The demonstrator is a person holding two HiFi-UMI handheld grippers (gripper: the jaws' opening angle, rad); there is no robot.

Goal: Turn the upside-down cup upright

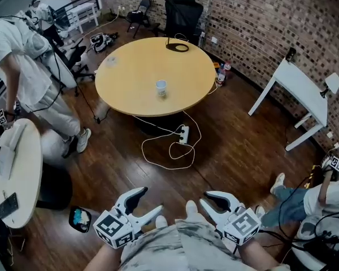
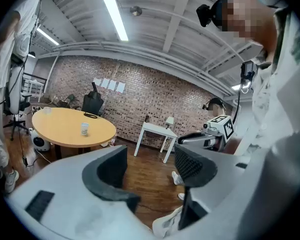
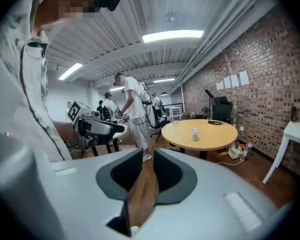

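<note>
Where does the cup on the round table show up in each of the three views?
Head view: the cup is upper centre, near the table's closer edge.
Left gripper view: cup is small, left of centre.
Right gripper view: cup is small, right of centre.
Shared landmark: the round table it stands on.

**Room layout, seen from the head view**

The cup (image 1: pixel 161 88) is on the round desk (image 1: pixel 130 86), toward its near edge and right of centre. A looped cable (image 1: pixel 177 47) lies at the far edge, with an office chair (image 1: pixel 183 13) behind it. A power strip (image 1: pixel 183 133) lies on the floor (image 1: pixel 237 151) before the desk. A small desk (image 1: pixel 302 86) is at right, by the brick wall (image 1: pixel 260 21). A person (image 1: pixel 28 61) stands to the left. A second round desk (image 1: pixel 22 174) is near left. The left gripper (image 1: pixel 151 200) and right gripper (image 1: pixel 204 199) are side by side, nearest the viewer and well apart from the cup.
</note>
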